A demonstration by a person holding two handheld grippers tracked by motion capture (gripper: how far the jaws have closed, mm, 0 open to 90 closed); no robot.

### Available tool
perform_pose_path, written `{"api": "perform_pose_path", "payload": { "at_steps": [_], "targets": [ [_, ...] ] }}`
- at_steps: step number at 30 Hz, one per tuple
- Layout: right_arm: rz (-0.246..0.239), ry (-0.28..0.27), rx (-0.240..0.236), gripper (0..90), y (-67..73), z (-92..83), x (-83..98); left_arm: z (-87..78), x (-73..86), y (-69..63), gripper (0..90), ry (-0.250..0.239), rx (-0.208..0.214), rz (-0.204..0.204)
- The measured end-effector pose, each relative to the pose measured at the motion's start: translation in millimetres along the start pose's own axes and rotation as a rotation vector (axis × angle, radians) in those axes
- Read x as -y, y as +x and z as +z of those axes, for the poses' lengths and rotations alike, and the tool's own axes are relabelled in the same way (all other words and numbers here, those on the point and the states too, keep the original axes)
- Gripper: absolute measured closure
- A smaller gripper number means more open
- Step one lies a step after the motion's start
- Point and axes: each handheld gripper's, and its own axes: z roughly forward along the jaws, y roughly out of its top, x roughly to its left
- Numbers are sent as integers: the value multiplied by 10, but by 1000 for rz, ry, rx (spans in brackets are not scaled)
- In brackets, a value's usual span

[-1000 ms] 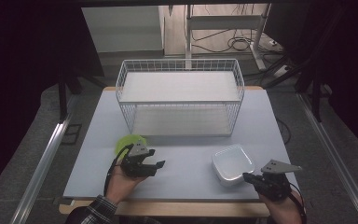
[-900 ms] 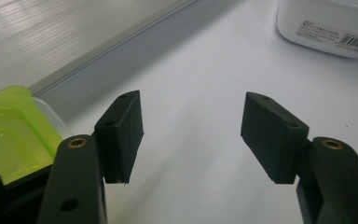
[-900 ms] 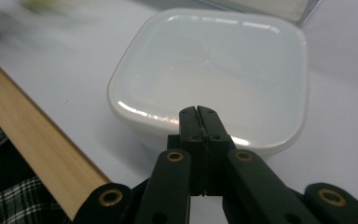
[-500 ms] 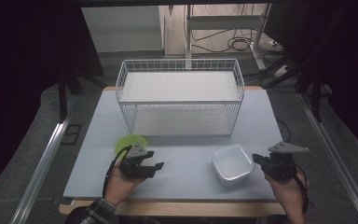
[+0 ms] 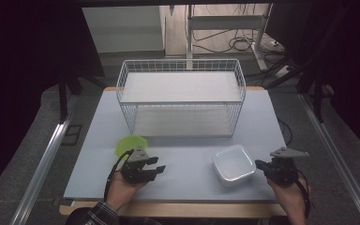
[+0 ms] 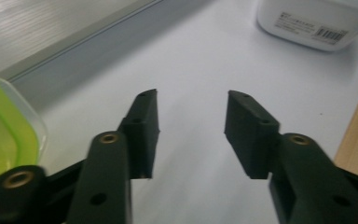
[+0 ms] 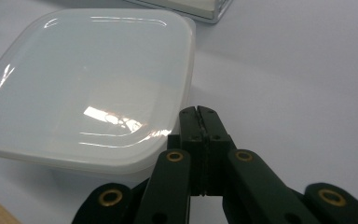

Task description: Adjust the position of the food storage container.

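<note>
While the wire basket [image 5: 181, 101] stands behind, table [image 5: 187, 185] lies bare.

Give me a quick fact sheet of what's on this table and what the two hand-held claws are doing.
Table: pale grey top
Wire basket: white, at the far side
White container: lidded, near right
Green lid: near left
Left gripper: jaws apart, just been closing, nothing between them
Right gripper: jaws shut, empty, tips beside the white container's edge
</note>
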Motion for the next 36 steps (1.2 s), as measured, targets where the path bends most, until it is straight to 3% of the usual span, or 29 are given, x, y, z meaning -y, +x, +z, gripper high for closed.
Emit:
{"api": "perform_pose_path", "payload": {
  "at_steps": [8, 13, 36],
  "targets": [
    [-15, 9, -67, 895, 153, 60, -6, 1, 18, 12, 732, 21, 25, -5],
    [-36, 28, -126, 895, 320, 157, -36, 10, 38, 26, 886, 45, 53, -20],
    [-138, 53, -260, 894, 887, 587, -251, 48, 55, 54, 896, 61, 59, -46]
  ]
}}
